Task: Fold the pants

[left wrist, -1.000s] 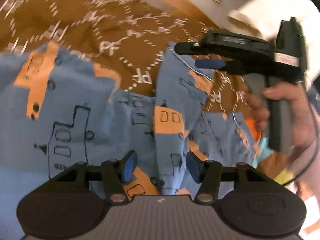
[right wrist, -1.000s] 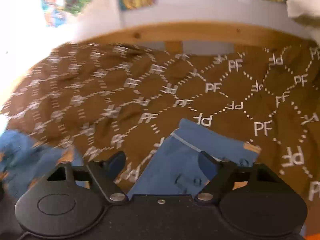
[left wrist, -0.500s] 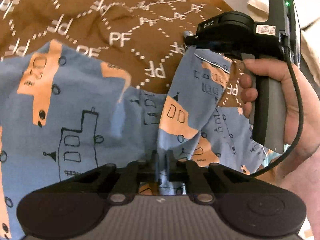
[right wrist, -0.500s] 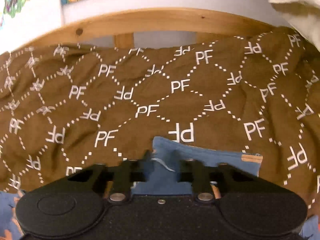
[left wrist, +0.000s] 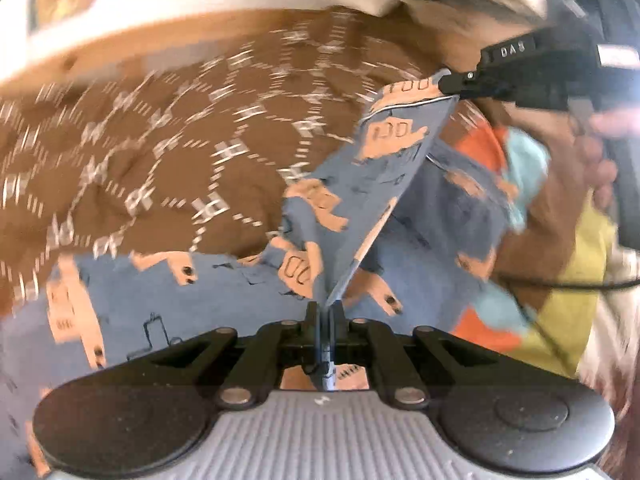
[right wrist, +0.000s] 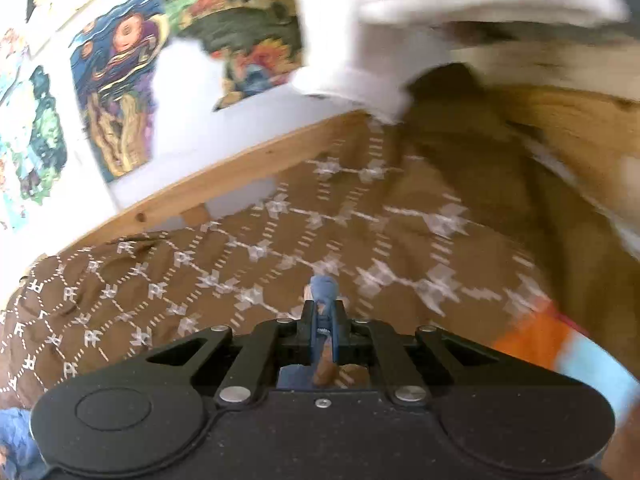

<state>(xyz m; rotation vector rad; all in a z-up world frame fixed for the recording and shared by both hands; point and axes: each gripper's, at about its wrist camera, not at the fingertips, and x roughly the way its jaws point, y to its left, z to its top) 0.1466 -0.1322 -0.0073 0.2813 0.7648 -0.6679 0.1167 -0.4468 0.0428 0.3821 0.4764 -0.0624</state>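
Note:
The pants (left wrist: 168,296) are light blue with orange patches and black drawings, lying on a brown blanket (left wrist: 160,152) printed with white letters. My left gripper (left wrist: 325,320) is shut on a fold of one pant leg near its base. That leg (left wrist: 384,184) is stretched taut up to my right gripper (left wrist: 448,84), which grips its hem end at the upper right. In the right wrist view my right gripper (right wrist: 324,320) is shut on a bunch of blue cloth (right wrist: 323,288), raised above the blanket (right wrist: 280,248).
A wooden bed rail (right wrist: 240,176) and a white wall with colourful pictures (right wrist: 112,92) lie beyond the blanket. White bedding (right wrist: 460,12) hangs at the top right. An orange, light blue and yellow cloth (left wrist: 520,280) lies to the right of the pants.
Both grippers have lifted with the pant leg held between them, pulling it taut off the blanket. Both views have tilted and blurred with the motion.

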